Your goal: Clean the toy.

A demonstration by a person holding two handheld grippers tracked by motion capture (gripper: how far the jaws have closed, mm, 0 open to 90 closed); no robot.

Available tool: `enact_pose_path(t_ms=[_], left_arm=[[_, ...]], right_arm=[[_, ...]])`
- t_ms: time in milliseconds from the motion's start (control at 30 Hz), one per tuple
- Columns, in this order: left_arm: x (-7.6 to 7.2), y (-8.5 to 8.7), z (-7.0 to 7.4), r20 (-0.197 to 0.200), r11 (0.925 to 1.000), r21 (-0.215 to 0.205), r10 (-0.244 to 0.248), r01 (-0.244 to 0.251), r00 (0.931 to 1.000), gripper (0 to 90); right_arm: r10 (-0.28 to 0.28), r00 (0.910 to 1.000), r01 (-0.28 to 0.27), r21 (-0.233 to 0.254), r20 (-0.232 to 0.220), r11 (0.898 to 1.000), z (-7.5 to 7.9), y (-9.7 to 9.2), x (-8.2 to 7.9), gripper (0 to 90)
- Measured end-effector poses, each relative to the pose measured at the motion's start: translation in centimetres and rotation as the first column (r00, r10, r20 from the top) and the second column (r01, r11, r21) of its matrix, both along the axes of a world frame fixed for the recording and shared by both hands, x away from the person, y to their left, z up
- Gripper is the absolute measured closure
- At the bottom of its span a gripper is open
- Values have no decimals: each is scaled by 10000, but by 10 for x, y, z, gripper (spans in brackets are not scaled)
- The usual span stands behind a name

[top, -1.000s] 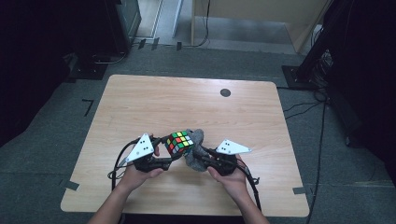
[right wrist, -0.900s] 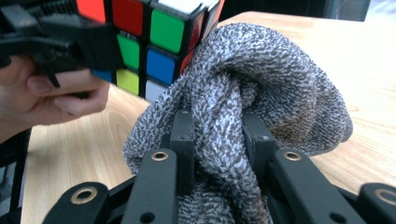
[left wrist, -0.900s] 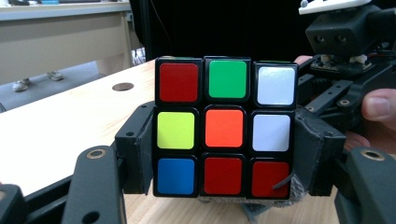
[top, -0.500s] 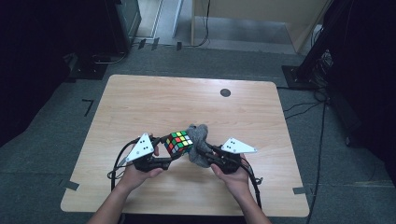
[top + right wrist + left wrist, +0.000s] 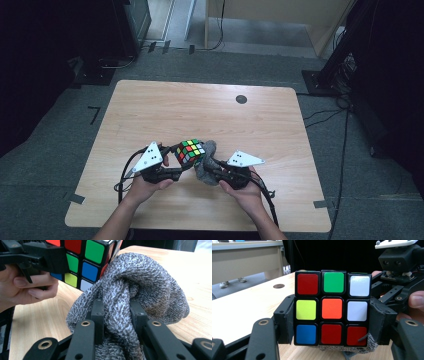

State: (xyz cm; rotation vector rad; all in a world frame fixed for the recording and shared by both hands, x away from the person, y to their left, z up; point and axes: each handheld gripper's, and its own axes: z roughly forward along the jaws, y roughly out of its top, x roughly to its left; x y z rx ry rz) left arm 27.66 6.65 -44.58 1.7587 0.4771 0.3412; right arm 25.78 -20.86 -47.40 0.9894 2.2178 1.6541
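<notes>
A scrambled Rubik's cube (image 5: 190, 151) is held just above the table, and my left gripper (image 5: 186, 159) is shut on it. In the left gripper view the black jaws clamp the cube (image 5: 332, 308) on both sides, and its facing side shows red, green, white, yellow, orange and blue stickers. My right gripper (image 5: 210, 169) is shut on a bunched grey terry cloth (image 5: 206, 165). In the right gripper view the cloth (image 5: 140, 285) bulges between the jaws and presses against the cube's (image 5: 85, 255) right side and underside.
The light wooden table (image 5: 150, 110) has a black round grommet (image 5: 241, 99) near its far edge. Black cables trail from both grippers toward the near edge. The floor around is dark carpet, with stands at the far corners.
The right gripper and its cloth have shifted slightly against the cube. The left hand and the cube have stayed in place.
</notes>
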Motion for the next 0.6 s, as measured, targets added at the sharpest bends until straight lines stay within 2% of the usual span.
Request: enact_pose_path(t_ms=[167,367,600], left_arm=[[-1,-1,0,-3,10000,14,-43,43,10000,346],[-1,-5,-2,-40,9999,103,-121,121,9999,346],[0,-3,-1,-64,10000,18,-84,84,9999,346]], right_arm=[[-143,9998,143,4,166,9999,3,-4,0,718],[-707,9963,681,543,479,9962,9,-15,0,719],[-246,9995,244,118,199,9996,0,-3,0,719]])
